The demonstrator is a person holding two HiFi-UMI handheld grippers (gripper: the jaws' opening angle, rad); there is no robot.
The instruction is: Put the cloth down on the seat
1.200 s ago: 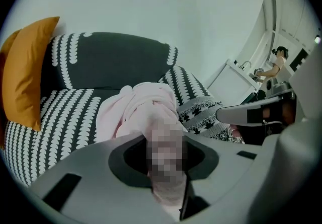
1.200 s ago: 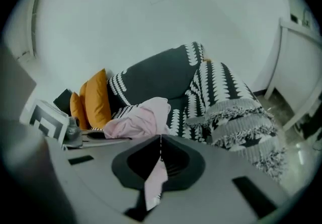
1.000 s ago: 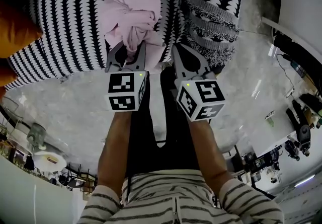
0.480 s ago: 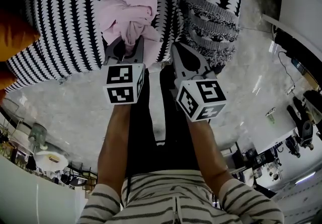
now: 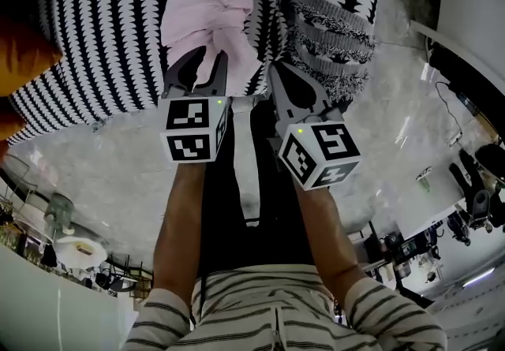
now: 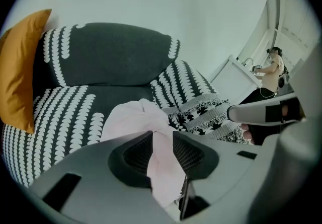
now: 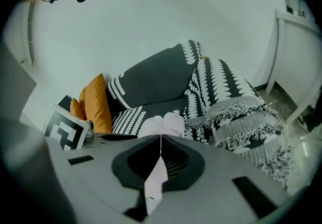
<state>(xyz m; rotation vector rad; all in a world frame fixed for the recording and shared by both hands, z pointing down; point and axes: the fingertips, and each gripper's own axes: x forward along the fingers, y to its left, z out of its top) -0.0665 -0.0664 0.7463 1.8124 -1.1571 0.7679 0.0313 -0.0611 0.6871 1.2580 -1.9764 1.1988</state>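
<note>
As the head view shows it, cloth (image 5: 201,18): pink, bunched over the front of the seat (image 5: 102,50).
Left gripper (image 5: 203,64): at the bunch's near edge.
Right gripper (image 5: 278,77): just beside it.
Left gripper view, jaws: a little apart, clamped on a thick fold of cloth (image 6: 133,120).
Right gripper view, jaws: closed on a thin strip of cloth (image 7: 156,180), with the bunch ahead over the seat (image 7: 128,117).
</note>
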